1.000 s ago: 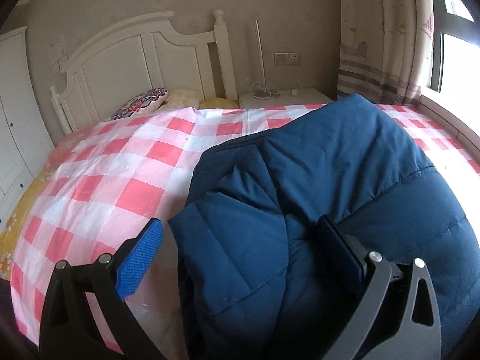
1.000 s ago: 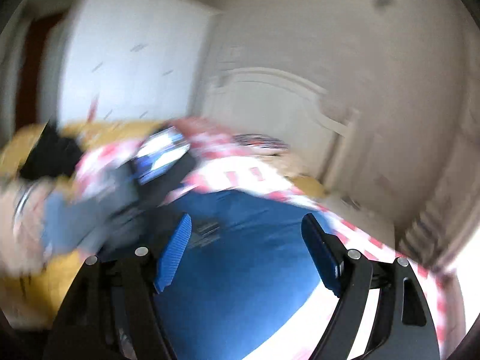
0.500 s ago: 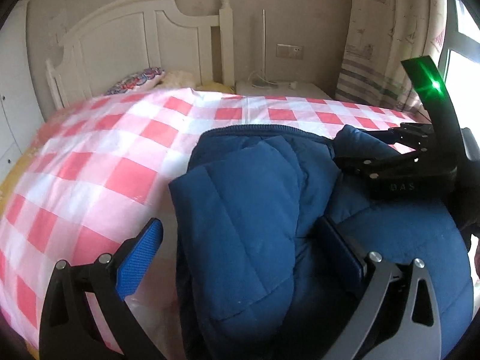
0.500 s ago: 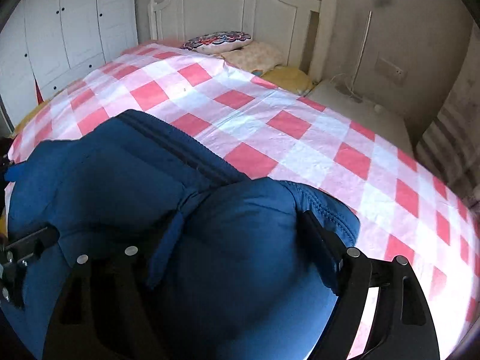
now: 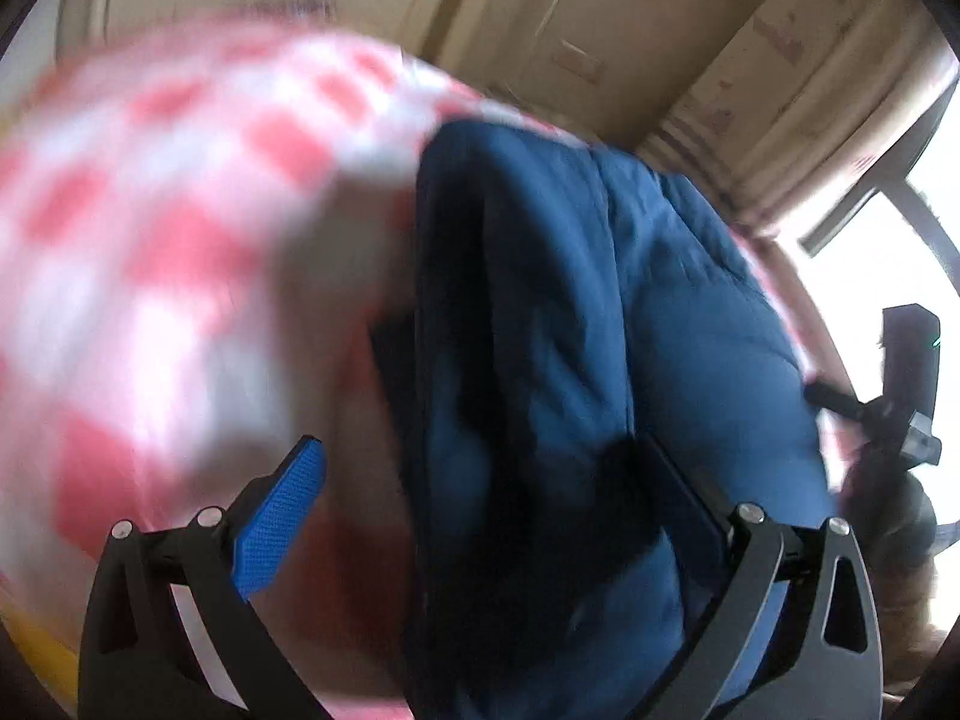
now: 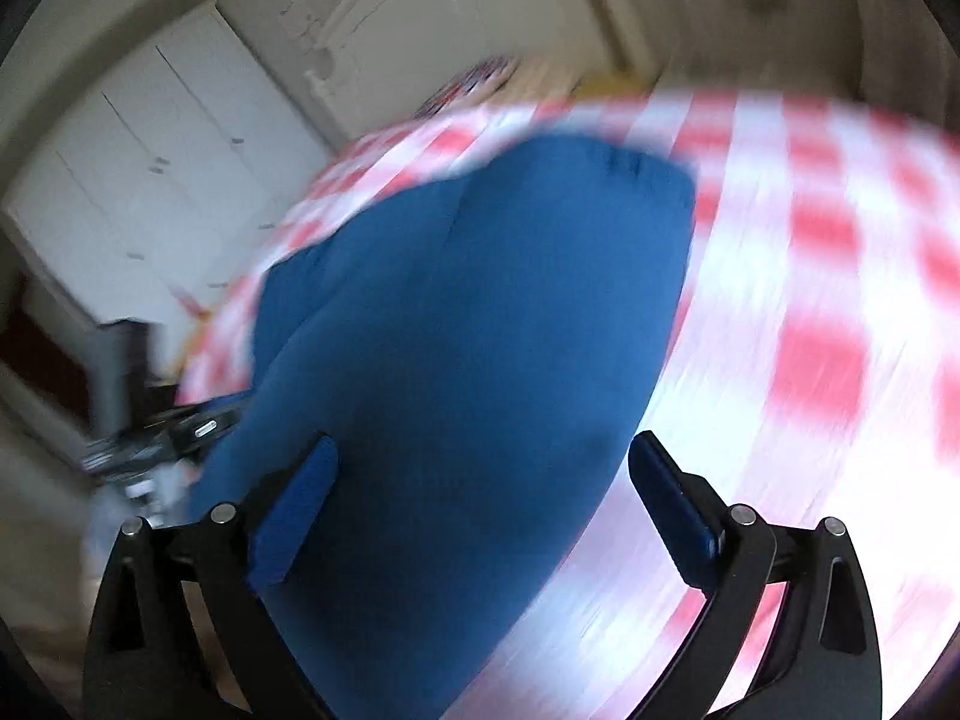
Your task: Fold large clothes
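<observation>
A dark blue padded jacket (image 5: pixel 600 330) lies folded into a thick bundle on the red-and-white checked bedsheet (image 5: pixel 150 240). My left gripper (image 5: pixel 480 504) is open wide: its blue left pad hangs over the sheet and its right finger sits over the jacket's near edge. In the right wrist view the jacket (image 6: pixel 480 312) fills the middle, and my right gripper (image 6: pixel 483 510) hovers just above its near end. Its jaws are opening, with jacket cloth below and between them but neither pad pressing on it. Both views are motion-blurred.
The checked sheet (image 6: pixel 810 300) spreads to the right of the jacket. A white headboard (image 6: pixel 420 48) and white wardrobe doors (image 6: pixel 150 168) stand behind the bed. A curtain (image 5: pixel 750 138) and bright window (image 5: pixel 900 228) are at the right, where the other gripper (image 5: pixel 900 396) shows.
The right jaws, closed around a jacket fold half a second ago, have spread apart. Both views have rolled and blurred. In the left view the right gripper has shifted to the frame's right edge.
</observation>
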Motion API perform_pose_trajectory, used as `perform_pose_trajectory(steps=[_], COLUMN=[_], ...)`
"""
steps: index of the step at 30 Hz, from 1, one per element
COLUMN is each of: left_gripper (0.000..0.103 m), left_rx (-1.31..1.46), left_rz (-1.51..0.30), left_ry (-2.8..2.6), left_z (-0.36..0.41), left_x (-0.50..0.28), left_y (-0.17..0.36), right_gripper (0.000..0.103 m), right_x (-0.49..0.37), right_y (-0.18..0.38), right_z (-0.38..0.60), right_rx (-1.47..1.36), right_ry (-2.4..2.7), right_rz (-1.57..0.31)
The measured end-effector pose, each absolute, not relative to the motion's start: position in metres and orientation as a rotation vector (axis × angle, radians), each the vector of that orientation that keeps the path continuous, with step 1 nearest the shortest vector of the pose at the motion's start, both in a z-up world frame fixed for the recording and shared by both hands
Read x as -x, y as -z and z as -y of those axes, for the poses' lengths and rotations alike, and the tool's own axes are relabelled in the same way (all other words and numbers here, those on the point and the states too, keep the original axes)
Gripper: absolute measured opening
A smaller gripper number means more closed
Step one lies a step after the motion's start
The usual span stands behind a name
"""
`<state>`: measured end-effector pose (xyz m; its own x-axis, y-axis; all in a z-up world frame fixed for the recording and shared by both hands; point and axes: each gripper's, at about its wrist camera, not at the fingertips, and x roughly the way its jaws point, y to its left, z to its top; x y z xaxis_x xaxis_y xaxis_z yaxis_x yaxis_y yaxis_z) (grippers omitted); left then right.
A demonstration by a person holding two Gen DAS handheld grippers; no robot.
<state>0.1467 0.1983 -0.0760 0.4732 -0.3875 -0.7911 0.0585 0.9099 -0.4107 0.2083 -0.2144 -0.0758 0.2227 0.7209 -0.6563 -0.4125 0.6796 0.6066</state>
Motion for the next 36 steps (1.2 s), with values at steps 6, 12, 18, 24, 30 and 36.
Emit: perform_pose_trajectory(steps=[6, 12, 18, 24, 30, 36], left_gripper=[0.101, 0.087, 0.073, 0.072, 0.079, 0.092], left_rx=[0.623, 0.615, 0.527, 0.473, 0.433, 0.470], left_rz=[-1.138, -1.076, -0.988, -0.992, -0.988, -1.002], left_ry=[0.579, 0.553, 0.542, 0.542, 0.479, 0.459], left_z=[-0.200, -0.182, -0.122, -0.049, -0.013, -0.034], left_x=[-0.145, -0.152, -0.198, -0.287, -0.332, -0.321], left_y=[0.110, 0.099, 0.072, 0.085, 0.108, 0.118], right_gripper=[0.099, 0.079, 0.067, 0.057, 0.055, 0.063], right_x=[-0.172, -0.158, -0.178, -0.222, -0.247, -0.210], right_y=[0.102, 0.086, 0.067, 0.069, 0.083, 0.074], right_z=[0.209, 0.211, 0.255, 0.298, 0.323, 0.318], right_rx=[-0.446, -0.358, -0.319, -0.223, -0.314, -0.284], right_ry=[-0.963, -0.913, -0.736, -0.490, -0.397, -0.385], right_rz=[-1.165, -0.966, -0.770, -0.741, -0.767, -0.747])
